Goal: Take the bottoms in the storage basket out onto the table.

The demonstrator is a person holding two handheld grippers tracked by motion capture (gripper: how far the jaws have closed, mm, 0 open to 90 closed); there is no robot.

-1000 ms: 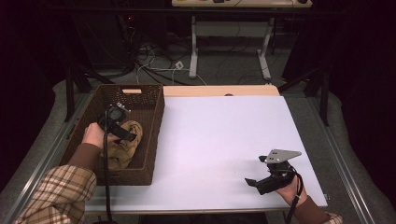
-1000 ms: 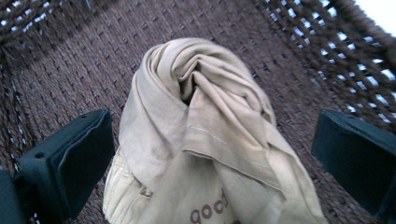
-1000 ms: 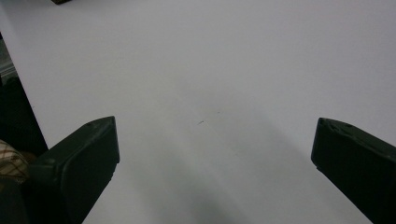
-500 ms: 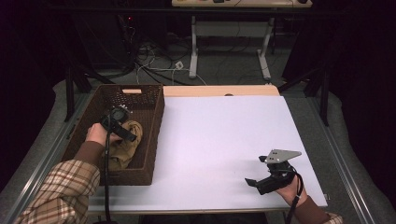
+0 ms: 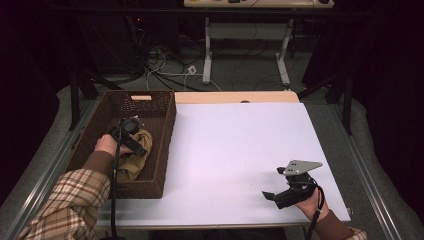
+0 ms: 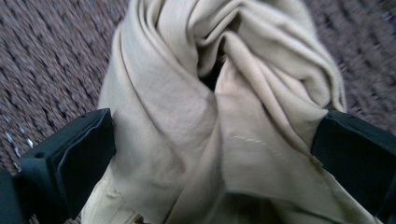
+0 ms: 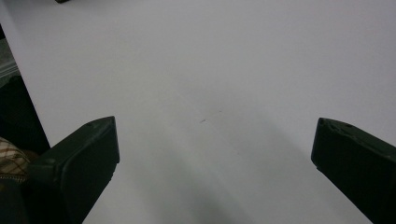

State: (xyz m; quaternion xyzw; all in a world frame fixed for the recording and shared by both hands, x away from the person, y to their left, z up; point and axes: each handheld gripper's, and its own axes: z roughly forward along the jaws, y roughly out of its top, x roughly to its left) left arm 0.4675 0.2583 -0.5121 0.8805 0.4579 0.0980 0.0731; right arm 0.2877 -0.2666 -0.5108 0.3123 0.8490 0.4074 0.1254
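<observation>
Cloth: we see a soft tan cloth [image 6: 219, 121], all bunched and twisted into folds.
Where: it lies inside the brown woven basket [image 5: 162, 125], near its front end.
Left gripper [image 5: 131, 136]: down in the basket, jaws wide apart on each side of the cloth.
Right gripper [image 5: 280, 187]: well apart from the basket, over the white table [image 5: 240, 140], jaws wide apart, holding nothing.

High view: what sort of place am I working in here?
Probably a lab or recording workspace, not a home: a white table framed by metal rails, dark curtains around it, loose cables on the floor behind, and another desk's legs beyond. The brown basket sits on the table.
</observation>
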